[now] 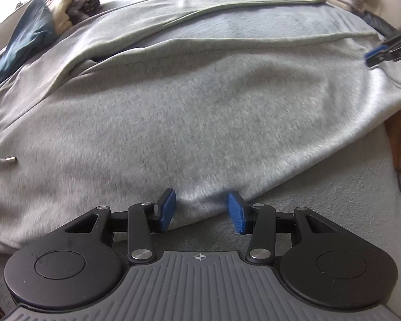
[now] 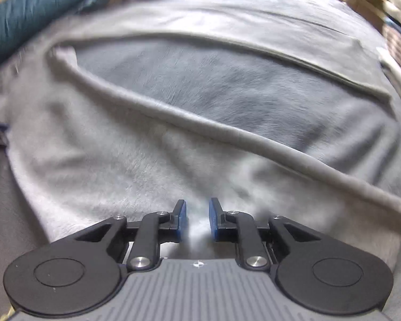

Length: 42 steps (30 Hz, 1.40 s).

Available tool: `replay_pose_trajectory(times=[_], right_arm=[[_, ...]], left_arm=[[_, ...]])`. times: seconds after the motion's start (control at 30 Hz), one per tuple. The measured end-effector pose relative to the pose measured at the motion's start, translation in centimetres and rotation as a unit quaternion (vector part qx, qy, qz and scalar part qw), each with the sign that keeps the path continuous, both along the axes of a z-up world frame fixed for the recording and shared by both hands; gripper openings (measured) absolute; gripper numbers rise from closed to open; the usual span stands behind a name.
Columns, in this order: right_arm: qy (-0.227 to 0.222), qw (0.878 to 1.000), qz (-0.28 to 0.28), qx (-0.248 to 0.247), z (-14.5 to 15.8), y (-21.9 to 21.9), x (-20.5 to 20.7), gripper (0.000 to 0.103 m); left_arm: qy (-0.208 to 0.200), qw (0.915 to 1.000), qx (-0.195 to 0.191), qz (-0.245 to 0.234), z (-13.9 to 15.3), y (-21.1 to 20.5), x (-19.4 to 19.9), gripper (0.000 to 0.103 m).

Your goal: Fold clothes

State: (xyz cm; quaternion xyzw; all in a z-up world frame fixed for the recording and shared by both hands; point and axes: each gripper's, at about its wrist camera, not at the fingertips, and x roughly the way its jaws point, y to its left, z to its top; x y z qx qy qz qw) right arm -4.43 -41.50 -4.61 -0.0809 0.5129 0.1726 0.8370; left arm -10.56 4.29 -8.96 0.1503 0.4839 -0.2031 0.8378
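Left wrist view shows our left gripper (image 1: 201,210) half open astride the near hem of the grey sweatshirt (image 1: 173,112) spread over the bed, our right gripper (image 2: 197,220) narrower, fabric between unpinched pads; next we close both, then lift.

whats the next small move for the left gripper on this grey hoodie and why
Probably close the left gripper on the grey hoodie. Its blue fingers stand apart on either side of the near fabric edge, which bulges up between them, and they do not look pressed on it yet. A firm pinch there would likely let that edge be lifted for a fold.
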Motion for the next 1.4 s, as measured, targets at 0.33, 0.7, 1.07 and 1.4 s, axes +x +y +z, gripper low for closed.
replay_pose_trajectory(times=[0.33,0.7,1.07,1.4], right_arm=[[-0.005,0.996,-0.087,0.026,1.7,-2.9,-0.9,0.021],[0.057,0.983,-0.175,0.015,-1.1,-8.3,-6.5,0.021],[-0.065,0.988,-0.079,0.114,7.0,-0.1,-1.4,0.023],[0.036,0.948,0.182,0.259,8.1,20.9,1.7,0.028]], left_arm=[[-0.004,1.0000,0.008,0.004,0.2,-0.1,-0.3,0.045],[-0.009,0.9998,0.017,-0.004,0.2,-0.2,-0.8,0.046],[0.065,0.9940,-0.030,0.083,0.2,4.5,-2.3,0.048],[-0.019,0.9429,-0.064,0.326,2.0,15.9,-0.9,0.049]])
